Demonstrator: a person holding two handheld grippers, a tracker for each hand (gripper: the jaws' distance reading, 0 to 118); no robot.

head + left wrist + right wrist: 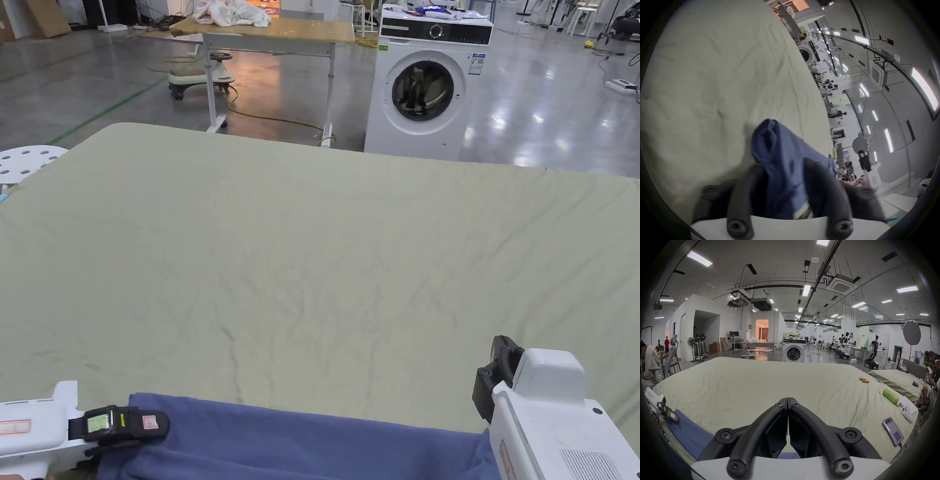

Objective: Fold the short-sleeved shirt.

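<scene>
Down at 6 o'clock on the bed (312, 250), spotted the blue shirt (300, 444), stretched as a flat band along the near edge. Caught the left hand-held gripper (125, 425) at 7 o'clock, clamped down on the shirt's left end, with a bunch of blue cloth pinched between both jaws in the left gripper view. Found the right hand-held gripper (494, 369) at 5 o'clock, just past the shirt's right end, jaws pressed tip to tip with no cloth seen between them. Noted a washing machine (425, 100) at 1 o'clock beyond the bed. Picked out a phone (892, 431) and a green bottle (890, 395) at 3 o'clock on the sheet.
</scene>
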